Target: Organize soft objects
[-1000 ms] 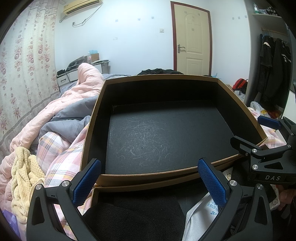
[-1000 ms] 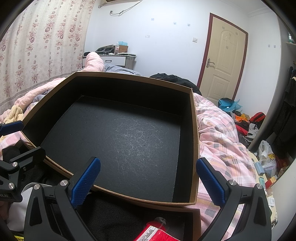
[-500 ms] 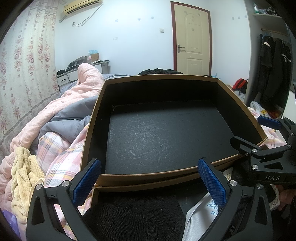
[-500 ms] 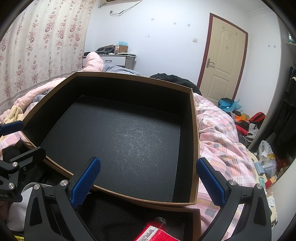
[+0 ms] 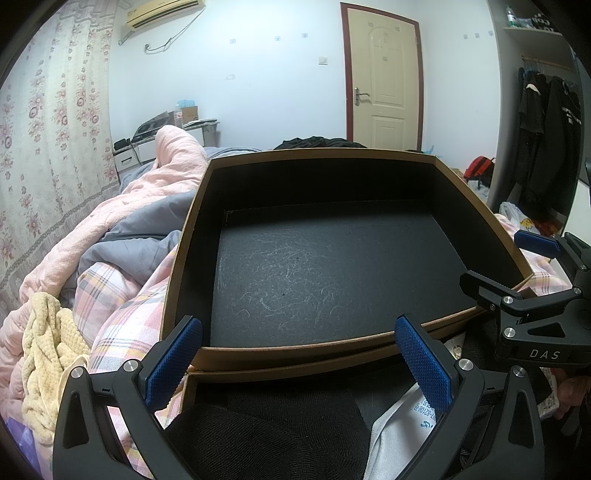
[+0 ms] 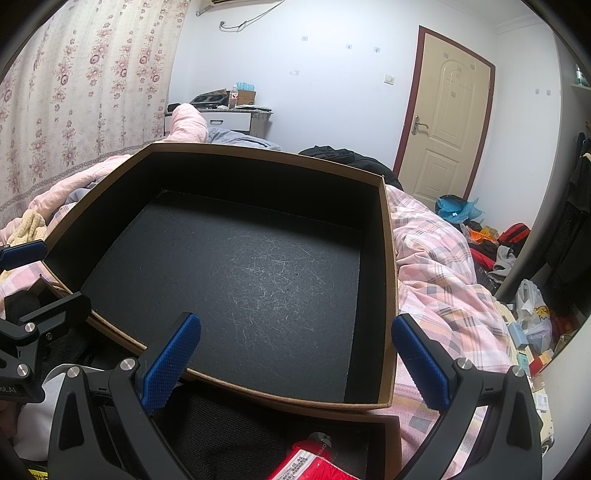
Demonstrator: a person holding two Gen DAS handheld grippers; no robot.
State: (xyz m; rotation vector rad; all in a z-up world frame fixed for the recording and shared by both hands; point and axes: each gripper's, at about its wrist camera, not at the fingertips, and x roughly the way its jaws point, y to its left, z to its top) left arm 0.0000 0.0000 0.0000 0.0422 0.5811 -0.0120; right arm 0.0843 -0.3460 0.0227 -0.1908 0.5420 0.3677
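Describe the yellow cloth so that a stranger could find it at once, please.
Start at the large brown box with the black inside, lying on the bed. Look past its left wall, over the pink plaid sheet. The yellow cloth lies crumpled there; only it has a bumpy, waffle-like texture.

Empty black-lined box [image 6: 391, 258] beyond right gripper's [image 6: 295, 354] parted jaws.

You face a white wall [image 5: 266, 74] with a cream door [image 5: 384, 74] framed in dark red. A floral curtain [image 5: 48, 147] hangs at your left, an air conditioner [image 5: 162, 11] above. Dark clothes [image 5: 546, 129] hang at right.
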